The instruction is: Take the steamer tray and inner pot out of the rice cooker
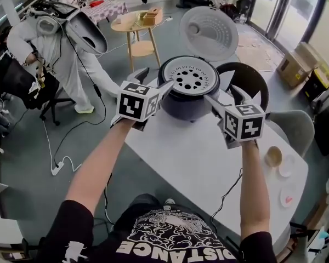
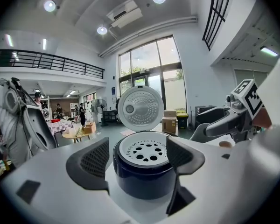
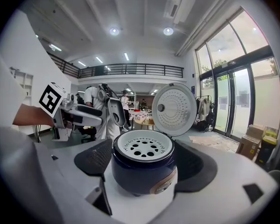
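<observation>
On the white desk (image 1: 197, 163), toward its 12 o'clock edge in the head view: a dark blue rice cooker (image 1: 189, 106), with the round lid (image 1: 211, 30) tipped up and back at 12 o'clock of the body. Seated in the cooker's mouth, level with the rim: the white steamer tray (image 1: 191, 80), round and pierced with holes. Inner pot hidden beneath the tray.

At 9 o'clock of the cooker: the left gripper (image 2: 139, 158), held in a bare-armed hand, fingers (image 2: 94, 161) spread wide apart and clamped on nothing. Cooker framed between them in the left gripper view, one fingertip close to the rim in the head view; contact not clear.

At 4 o'clock of the cooker: the right gripper (image 3: 147, 160), fingers (image 3: 196, 164) likewise wide apart and gripping nothing, cooker centred between them but set further off. Both grippers aimed inward at the cooker from opposite sides.

Elsewhere on the desk, toward 4 o'clock: a small tan bowl (image 1: 273, 156) beside two pale dishes (image 1: 287, 167). A black cable (image 1: 227, 193) trailing over the near edge at 5 o'clock.

Beyond the desk: a dark chair (image 1: 251, 80) at 1 o'clock just behind the cooker, a round wooden table (image 1: 137, 25) at 11 o'clock, a person in white (image 1: 57, 53) at 10 o'clock, and a cardboard box (image 1: 296, 64) at 2 o'clock on the floor.
</observation>
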`<state>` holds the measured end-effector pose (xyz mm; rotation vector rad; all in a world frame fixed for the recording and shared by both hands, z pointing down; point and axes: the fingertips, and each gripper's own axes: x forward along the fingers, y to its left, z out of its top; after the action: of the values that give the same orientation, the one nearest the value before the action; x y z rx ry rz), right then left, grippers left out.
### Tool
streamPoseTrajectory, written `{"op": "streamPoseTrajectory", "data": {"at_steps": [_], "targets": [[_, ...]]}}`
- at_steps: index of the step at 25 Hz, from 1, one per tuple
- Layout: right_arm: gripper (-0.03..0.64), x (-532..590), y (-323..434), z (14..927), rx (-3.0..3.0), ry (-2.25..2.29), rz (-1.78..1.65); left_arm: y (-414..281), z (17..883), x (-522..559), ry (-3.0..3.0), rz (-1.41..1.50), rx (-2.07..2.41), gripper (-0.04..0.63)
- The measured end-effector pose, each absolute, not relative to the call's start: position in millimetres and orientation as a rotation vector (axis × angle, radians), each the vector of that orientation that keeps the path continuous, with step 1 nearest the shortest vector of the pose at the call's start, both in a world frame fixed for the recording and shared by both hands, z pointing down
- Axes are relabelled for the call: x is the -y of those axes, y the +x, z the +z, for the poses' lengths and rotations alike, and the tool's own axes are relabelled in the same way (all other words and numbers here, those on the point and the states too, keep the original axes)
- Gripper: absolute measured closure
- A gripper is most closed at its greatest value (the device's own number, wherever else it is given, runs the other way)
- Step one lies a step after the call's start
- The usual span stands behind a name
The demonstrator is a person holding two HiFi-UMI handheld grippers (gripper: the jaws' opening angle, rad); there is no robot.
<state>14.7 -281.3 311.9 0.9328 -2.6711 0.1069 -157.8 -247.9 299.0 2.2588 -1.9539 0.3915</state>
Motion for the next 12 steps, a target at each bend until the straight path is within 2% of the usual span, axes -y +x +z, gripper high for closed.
{"op": "streamPoseTrajectory", "data": {"at_steps": [6,12], "targets": [[0.195,303,-1,322,2.645,0.897,0.075,-168,317,279,2.304,0.384,1.899,0.224],[0.195,341,-56,338,2.560,0.800,-0.015,-209,332,340,2.382,0.378,1.800,0.224]]}}
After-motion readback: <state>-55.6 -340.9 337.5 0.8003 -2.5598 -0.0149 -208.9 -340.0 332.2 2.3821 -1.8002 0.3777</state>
